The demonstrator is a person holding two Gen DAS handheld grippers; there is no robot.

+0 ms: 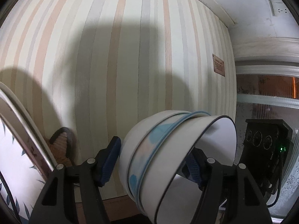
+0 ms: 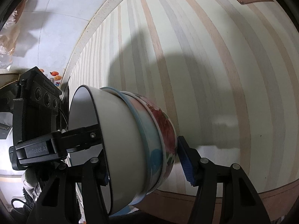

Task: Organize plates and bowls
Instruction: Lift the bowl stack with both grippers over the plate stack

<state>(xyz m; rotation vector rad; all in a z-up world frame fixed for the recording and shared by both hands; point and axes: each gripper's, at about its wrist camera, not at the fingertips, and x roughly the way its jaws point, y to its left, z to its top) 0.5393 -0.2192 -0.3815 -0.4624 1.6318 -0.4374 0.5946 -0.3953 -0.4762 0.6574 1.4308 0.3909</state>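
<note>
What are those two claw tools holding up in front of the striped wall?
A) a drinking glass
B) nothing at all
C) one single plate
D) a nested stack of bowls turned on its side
D: several bowls sit nested on their side, with the left gripper and right gripper each having jaws on either side of the stack.

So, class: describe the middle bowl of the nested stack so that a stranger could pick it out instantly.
Start at the striped wallpaper wall, then find the nested stack of bowls held sideways between both sets of jaws. The middle bowl sits between a plain white black-rimmed bowl and a red-flowered one; only it has a blue rim and blue patches.
</note>
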